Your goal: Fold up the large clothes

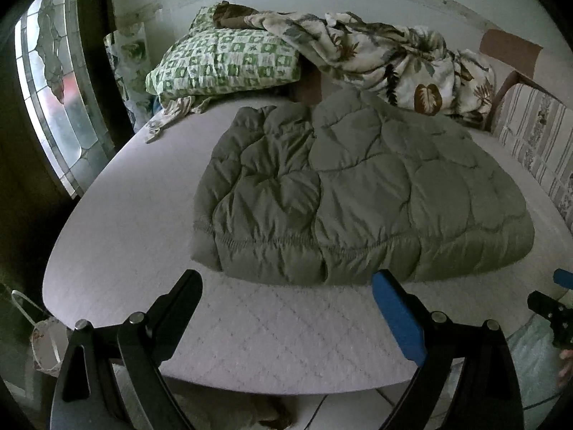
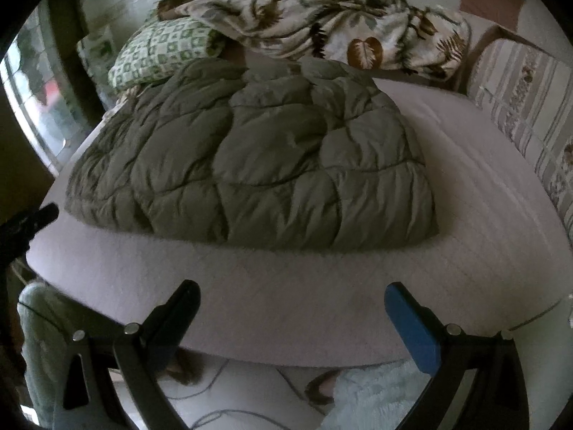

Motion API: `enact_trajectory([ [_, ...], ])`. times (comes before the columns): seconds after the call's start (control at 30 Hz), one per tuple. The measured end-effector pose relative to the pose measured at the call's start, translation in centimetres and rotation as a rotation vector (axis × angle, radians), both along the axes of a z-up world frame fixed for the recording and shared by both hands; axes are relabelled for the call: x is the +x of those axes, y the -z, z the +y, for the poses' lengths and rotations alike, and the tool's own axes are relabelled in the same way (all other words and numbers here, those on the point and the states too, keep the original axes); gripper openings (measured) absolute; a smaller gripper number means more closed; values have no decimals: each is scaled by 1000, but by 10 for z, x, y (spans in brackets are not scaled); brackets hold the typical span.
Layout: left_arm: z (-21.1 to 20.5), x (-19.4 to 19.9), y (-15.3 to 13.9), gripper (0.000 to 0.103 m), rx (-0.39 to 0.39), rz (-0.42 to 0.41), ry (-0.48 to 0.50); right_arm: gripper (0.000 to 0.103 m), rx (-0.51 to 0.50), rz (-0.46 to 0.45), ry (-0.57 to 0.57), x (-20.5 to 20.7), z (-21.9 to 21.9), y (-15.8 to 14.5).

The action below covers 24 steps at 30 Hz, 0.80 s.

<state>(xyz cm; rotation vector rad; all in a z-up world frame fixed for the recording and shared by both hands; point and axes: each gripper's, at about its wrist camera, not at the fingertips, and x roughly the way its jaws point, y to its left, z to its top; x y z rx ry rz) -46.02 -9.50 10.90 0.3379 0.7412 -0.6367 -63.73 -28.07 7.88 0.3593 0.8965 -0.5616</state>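
Observation:
An olive-green quilted puffer jacket (image 1: pixel 358 193) lies folded into a rough rectangle on the pale mattress (image 1: pixel 125 215); it also shows in the right wrist view (image 2: pixel 258 165). My left gripper (image 1: pixel 286 286) is open and empty, held above the mattress's near edge, just short of the jacket's elastic hem. My right gripper (image 2: pixel 292 297) is open and empty, over the near edge of the mattress (image 2: pixel 483 197), a little back from the jacket. The right gripper's tip shows at the far right of the left wrist view (image 1: pixel 551 304).
A green checked pillow (image 1: pixel 222 61) and a leaf-print blanket (image 1: pixel 386 57) lie at the head of the bed. A window (image 1: pixel 53 100) is on the left. A striped cushioned seat (image 1: pixel 537 143) stands on the right. Floor and a light rug (image 2: pixel 376 394) lie below.

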Motion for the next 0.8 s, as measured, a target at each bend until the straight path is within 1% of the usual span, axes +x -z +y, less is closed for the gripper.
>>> enact_trajectory([
  [0.2,3,-13,2,96,34,-9,14,103,-12,3,-55,-4,18,-6],
  [0.33,8,-22,-2,96,30,-30,21,103,-29,-9,-64,-8,27,-12],
  [0.47,16,-30,-8,96,4,-36,27,103,-38,-31,-58,-16,33,-21],
  [0.57,21,-38,-14,96,6,-59,11,103,-39,-45,-51,-23,37,-26],
  [0.63,23,-43,-17,96,28,-94,-26,103,-41,-49,-49,-27,40,-29],
  [0.7,25,-46,-20,96,27,-112,-28,103,-44,-54,-47,-31,43,-31],
  [0.8,29,-49,-22,96,3,-93,-7,103,-42,-68,-46,-38,47,-35],
])
